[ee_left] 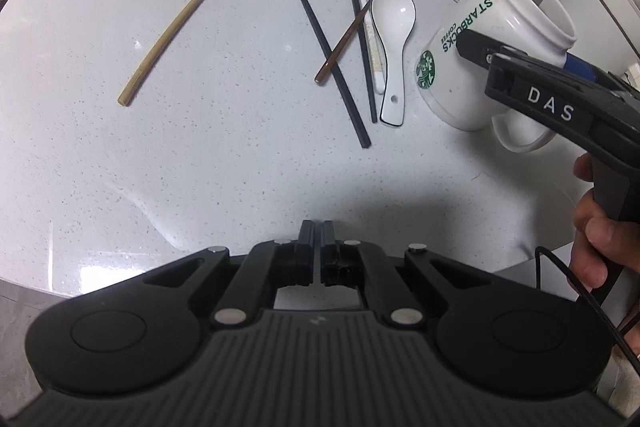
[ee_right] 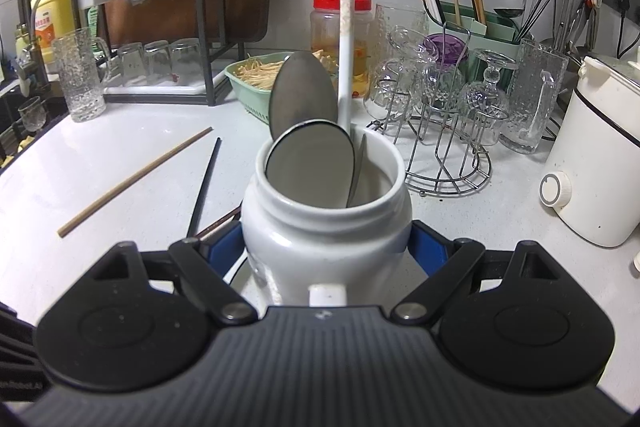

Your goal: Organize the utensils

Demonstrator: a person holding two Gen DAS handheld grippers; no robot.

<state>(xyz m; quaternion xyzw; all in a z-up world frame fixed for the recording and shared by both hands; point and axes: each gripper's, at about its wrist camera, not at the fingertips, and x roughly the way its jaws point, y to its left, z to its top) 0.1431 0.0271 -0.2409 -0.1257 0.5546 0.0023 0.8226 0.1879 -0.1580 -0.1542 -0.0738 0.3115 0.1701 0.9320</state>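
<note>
two black chopsticks point(ee_left: 324, 47), one white spoon point(ee_left: 390, 27) beside mug point(ee_left: 472, 63)

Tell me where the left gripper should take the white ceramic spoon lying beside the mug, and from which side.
Probably by the handle end with the hole, coming from above. The white ceramic spoon lies flat on the counter, bowl up and too wide to pinch; the handle is narrower. A black chopstick lies close along its left, so set the jaws across the handle near its free end. The left gripper is shut; open it first.
</note>
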